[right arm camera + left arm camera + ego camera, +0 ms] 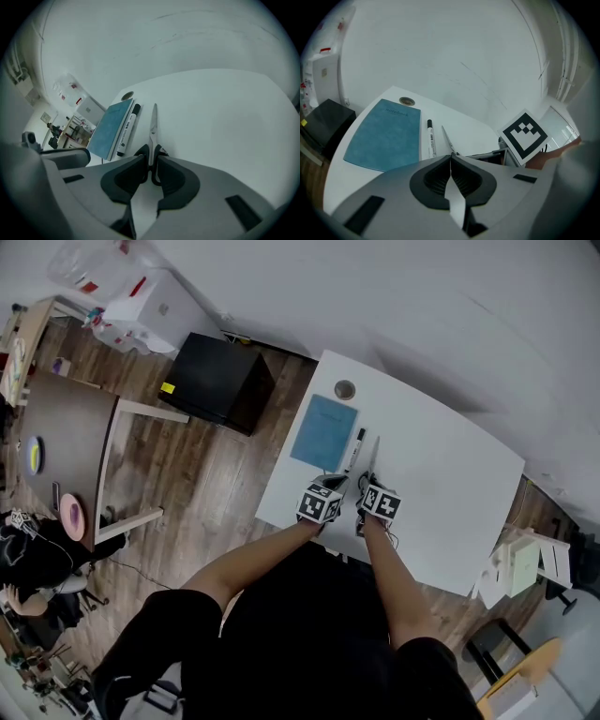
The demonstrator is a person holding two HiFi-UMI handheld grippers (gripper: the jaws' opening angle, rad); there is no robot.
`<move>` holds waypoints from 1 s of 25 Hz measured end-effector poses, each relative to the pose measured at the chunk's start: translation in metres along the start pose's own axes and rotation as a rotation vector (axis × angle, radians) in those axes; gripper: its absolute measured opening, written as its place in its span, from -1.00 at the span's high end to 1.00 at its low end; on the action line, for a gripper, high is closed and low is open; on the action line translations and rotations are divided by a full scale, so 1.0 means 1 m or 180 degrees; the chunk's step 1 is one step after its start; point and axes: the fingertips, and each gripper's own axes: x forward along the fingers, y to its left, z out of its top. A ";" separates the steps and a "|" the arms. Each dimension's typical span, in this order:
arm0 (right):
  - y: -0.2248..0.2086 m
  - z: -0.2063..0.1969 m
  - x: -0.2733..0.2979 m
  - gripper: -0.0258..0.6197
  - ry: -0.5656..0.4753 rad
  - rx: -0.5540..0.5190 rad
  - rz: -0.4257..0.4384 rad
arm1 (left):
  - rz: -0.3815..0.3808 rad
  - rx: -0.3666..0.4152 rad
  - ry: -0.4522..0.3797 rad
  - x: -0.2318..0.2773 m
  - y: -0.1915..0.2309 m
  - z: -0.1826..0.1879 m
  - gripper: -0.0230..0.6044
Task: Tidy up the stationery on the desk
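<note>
On the white desk (441, 474) a blue notebook (324, 432) (386, 133) (110, 126), a black-capped white marker (356, 448) (431, 138) (126, 129) and a pair of scissors (373, 456) (153, 124) lie side by side, all pointing the same way. My right gripper (366, 484) (151, 161) is at the scissors' black handles, its jaws closed on them, with the blades pointing away over the desk. My left gripper (333, 484) (450, 157) hovers just left of it, near the notebook's near edge. It is shut and holds nothing. The scissors' blade (447, 140) shows just beyond its tips.
A round cable grommet (345, 389) sits at the desk's far corner beyond the notebook. A black cabinet (217, 381) stands left of the desk and a brown table (66, 437) farther left. A white shelf unit (525, 563) and a chair (525, 671) are at the right.
</note>
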 end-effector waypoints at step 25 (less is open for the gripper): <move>0.039 -0.012 -0.077 0.72 -0.0458 0.0060 0.0367 | 0.0005 0.0165 -0.0374 -0.063 -0.009 -0.024 0.88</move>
